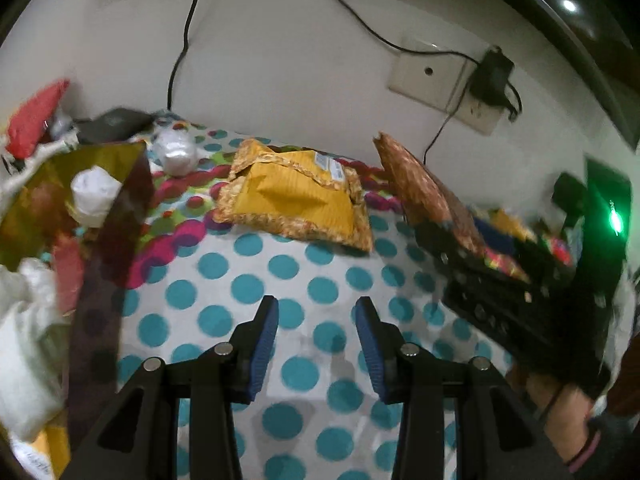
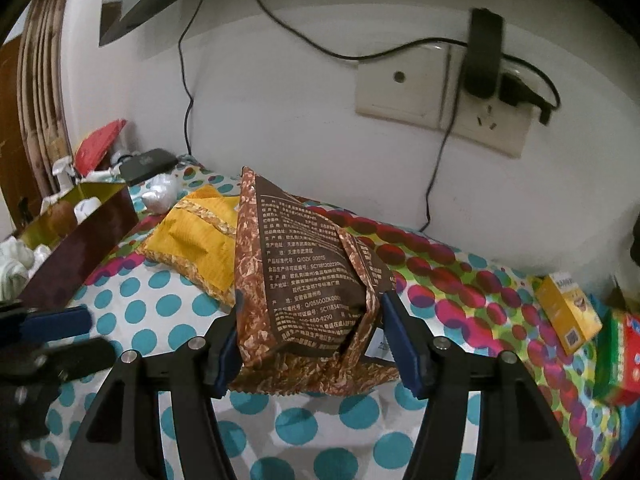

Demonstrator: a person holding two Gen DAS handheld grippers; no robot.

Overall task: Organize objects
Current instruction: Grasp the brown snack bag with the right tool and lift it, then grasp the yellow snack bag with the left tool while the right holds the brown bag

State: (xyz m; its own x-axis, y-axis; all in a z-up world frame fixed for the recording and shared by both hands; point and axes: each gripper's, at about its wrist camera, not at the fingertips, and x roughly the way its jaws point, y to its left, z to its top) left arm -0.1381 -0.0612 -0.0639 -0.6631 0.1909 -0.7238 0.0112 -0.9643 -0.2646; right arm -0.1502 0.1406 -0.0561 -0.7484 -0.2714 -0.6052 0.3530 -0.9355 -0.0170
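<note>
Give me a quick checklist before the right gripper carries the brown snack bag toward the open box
1. Right gripper clamped on the brown snack bag: ok, both pads press its sides.
2. Bag lifted off the dotted cloth: cannot tell.
3. Left gripper free: ok, nothing between its fingers.
4. Path to the open box clear: not ok, the yellow bag lies between.
5. Room inside the box: cannot tell, white items already sit there.
</note>
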